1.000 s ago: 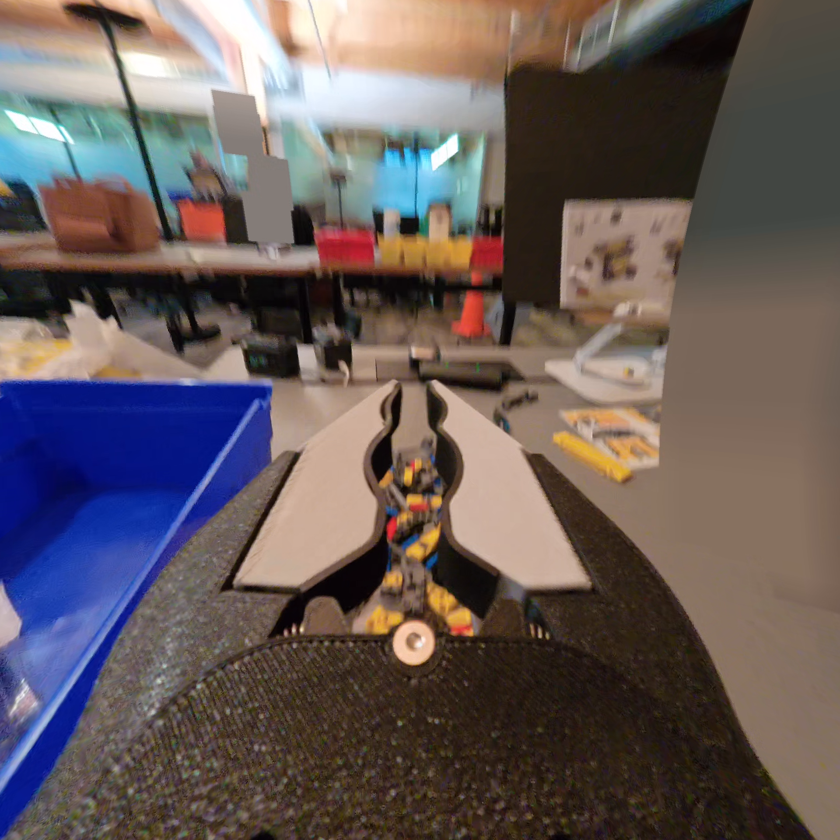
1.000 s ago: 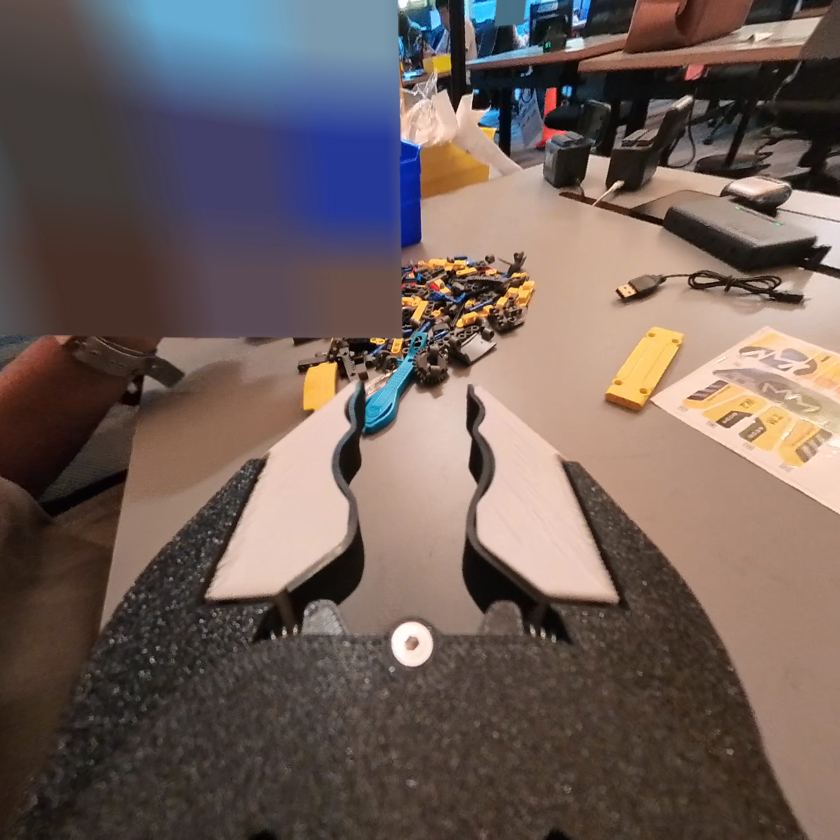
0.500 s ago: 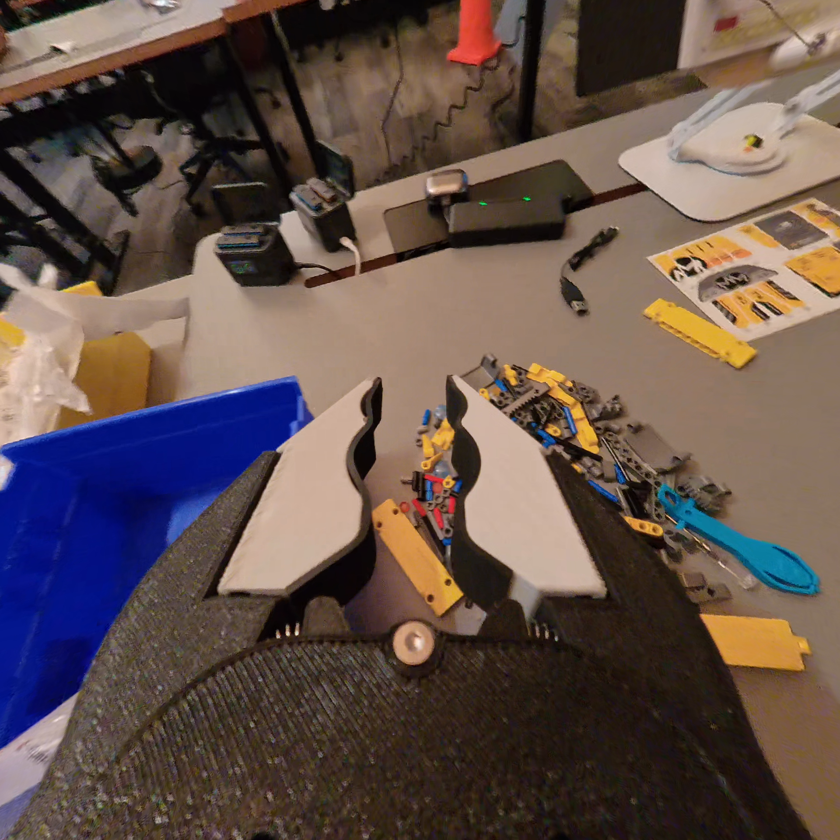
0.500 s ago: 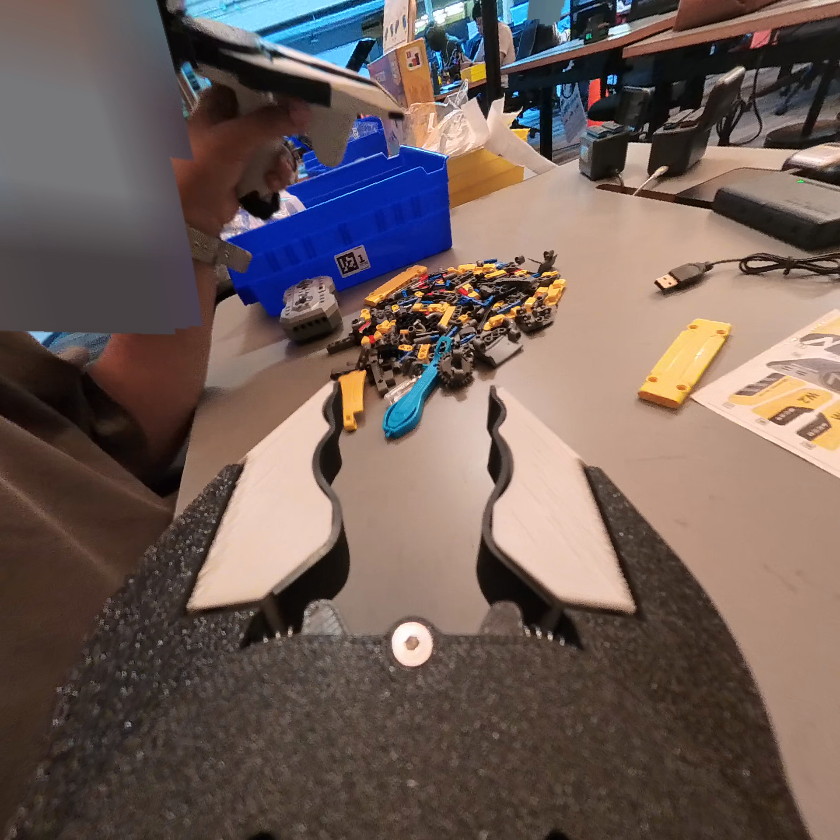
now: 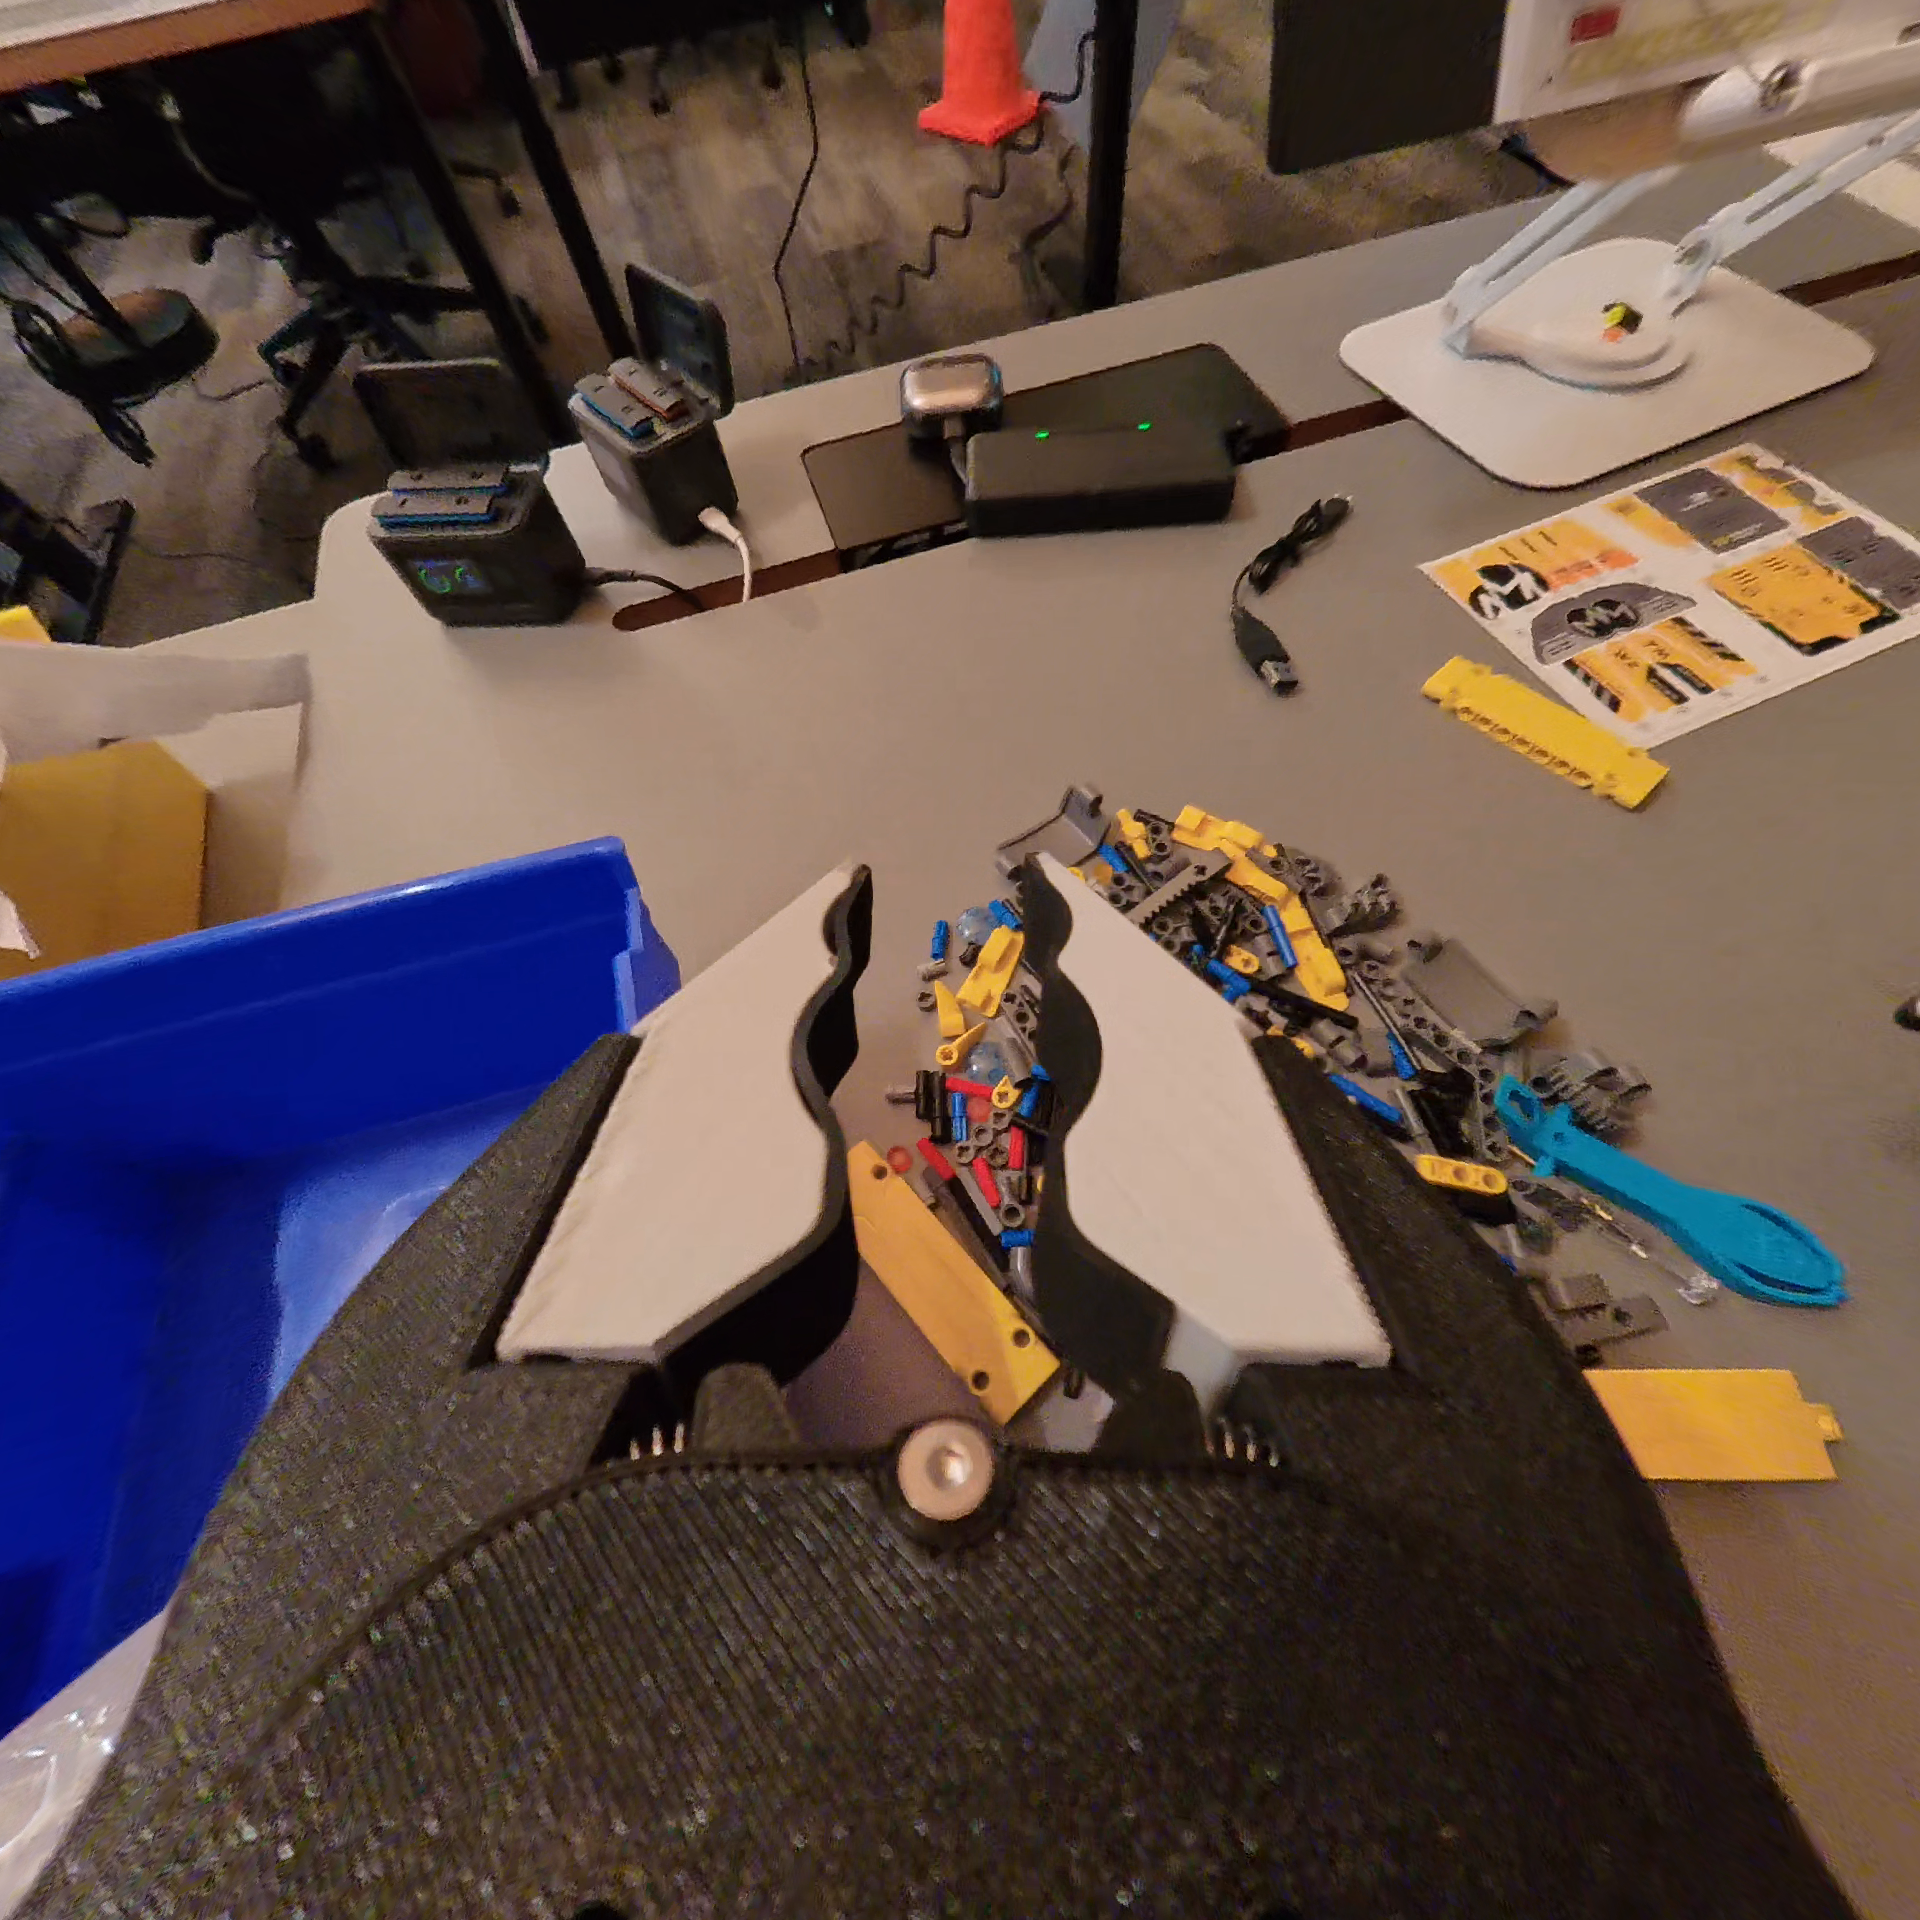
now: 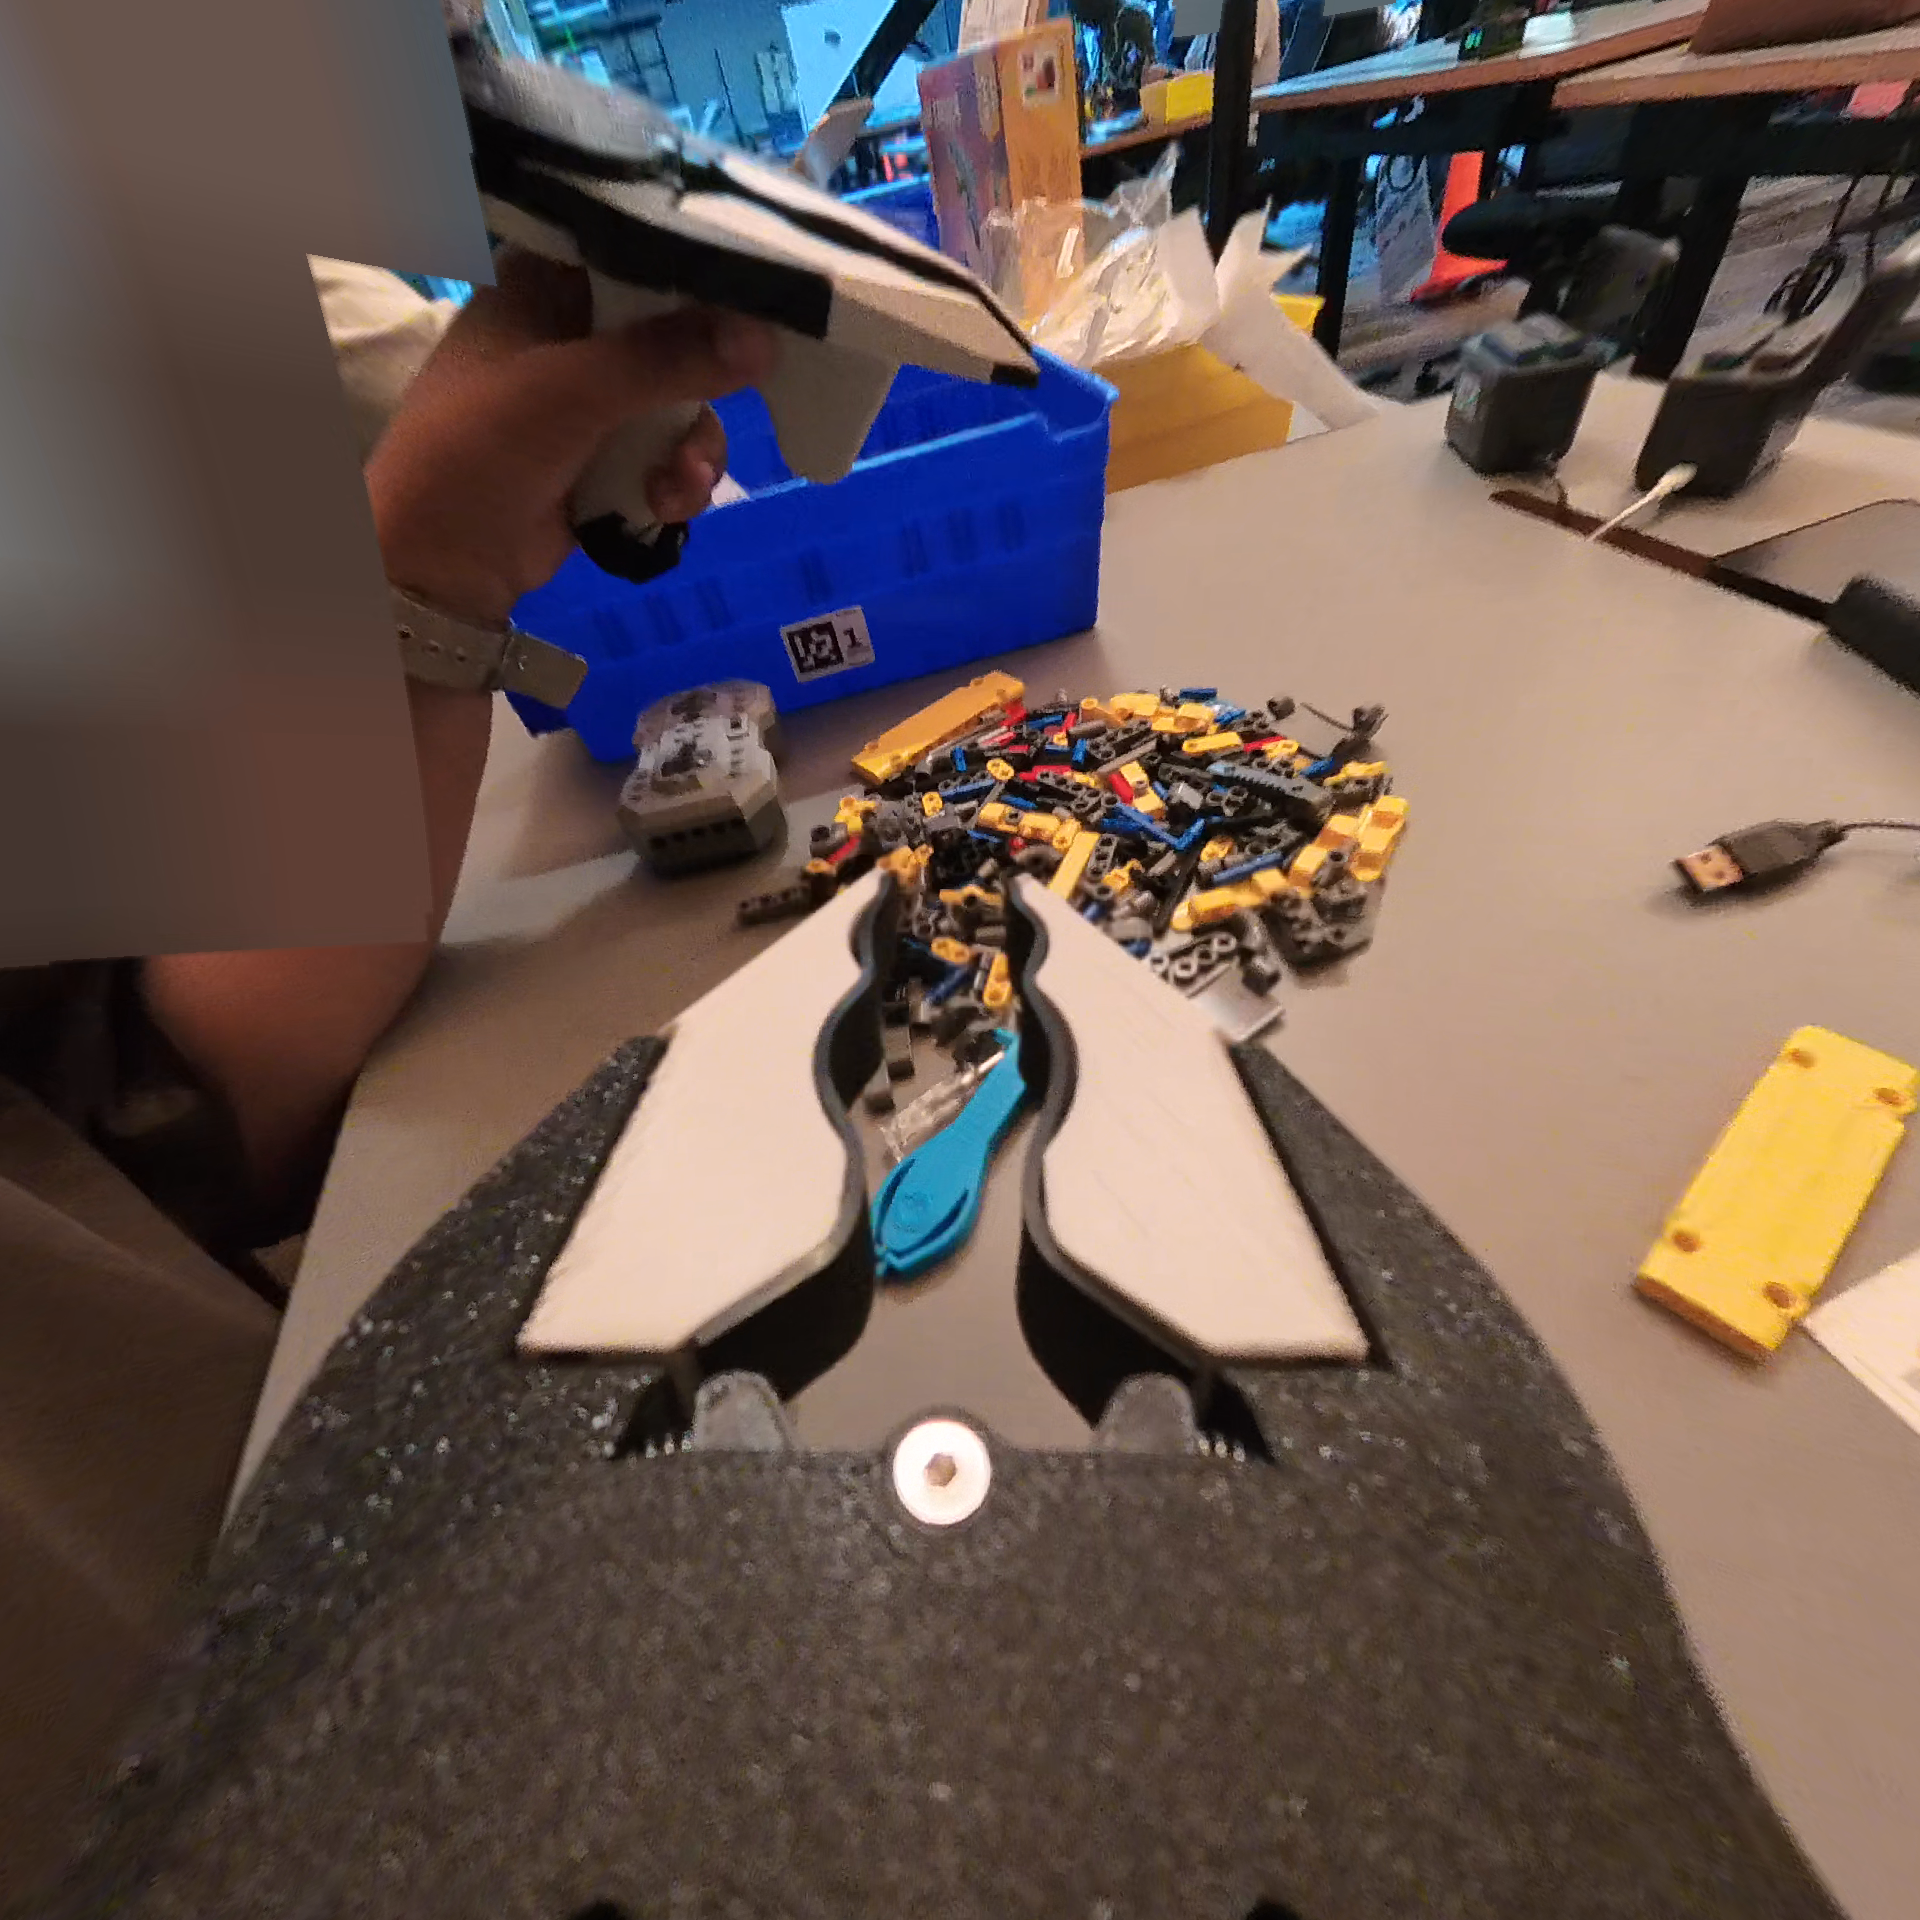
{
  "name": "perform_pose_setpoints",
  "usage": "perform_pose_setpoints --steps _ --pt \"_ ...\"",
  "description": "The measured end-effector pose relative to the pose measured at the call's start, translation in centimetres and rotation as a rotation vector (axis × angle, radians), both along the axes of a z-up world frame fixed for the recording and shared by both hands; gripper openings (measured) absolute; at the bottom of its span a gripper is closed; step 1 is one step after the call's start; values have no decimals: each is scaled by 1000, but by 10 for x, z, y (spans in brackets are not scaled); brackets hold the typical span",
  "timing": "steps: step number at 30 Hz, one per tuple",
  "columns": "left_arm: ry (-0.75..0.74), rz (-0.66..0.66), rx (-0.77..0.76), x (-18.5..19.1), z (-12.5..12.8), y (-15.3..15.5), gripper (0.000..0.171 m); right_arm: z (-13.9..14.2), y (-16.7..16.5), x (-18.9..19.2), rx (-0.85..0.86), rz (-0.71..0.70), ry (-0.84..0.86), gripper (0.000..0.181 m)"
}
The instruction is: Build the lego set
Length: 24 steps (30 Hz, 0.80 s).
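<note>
The landmark here is the pile of small building pieces (image 5: pixel 1195 997), a loose heap of yellow, black, grey, blue and red plastic on the grey table (image 5: pixel 935 707). The left gripper (image 5: pixel 940 883) hangs above the pile's near-left edge, beside the blue bin (image 5: pixel 312 997); its fingers are spread with a clear gap and hold nothing, and a long yellow beam (image 5: pixel 945 1278) shows through that gap. The right gripper (image 6: pixel 945 883) points at the pile from the other side, fingers parted more narrowly and also empty, with a blue-green plastic tool (image 6: pixel 951 1153) lying below between them. A grey motor block (image 6: pixel 701 779) sits left of the pile, just in front of the bin; a yellow flat panel (image 6: pixel 1777 1184) lies well to the right, near a cable plug (image 6: pixel 1725 862). The pieces look light, rigid and smooth, likely to slide or scatter when nudged; a long beam is probably best pinched across its narrow width, near mid-length.
</note>
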<state>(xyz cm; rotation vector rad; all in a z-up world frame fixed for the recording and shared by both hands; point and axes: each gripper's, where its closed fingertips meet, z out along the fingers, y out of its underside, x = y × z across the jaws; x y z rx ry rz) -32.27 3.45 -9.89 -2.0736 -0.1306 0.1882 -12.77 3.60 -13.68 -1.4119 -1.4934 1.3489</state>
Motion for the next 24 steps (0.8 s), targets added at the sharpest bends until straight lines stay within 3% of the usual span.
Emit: perform_pose_setpoints --steps 4,9,14,24 --pt "-45 -3 2 -4 -9 2 27 -21 13 11 44 -63 -44 16" --pt "-36 29 -49 -10 -21 2 30 -14 28 18 -5 -112 -21 20" --pt "7 47 -65 -4 -18 5 36 -29 43 21 295 -179 -113 26" --pt "-35 -24 -46 14 -14 11 45 -32 38 19 217 -153 -104 28"
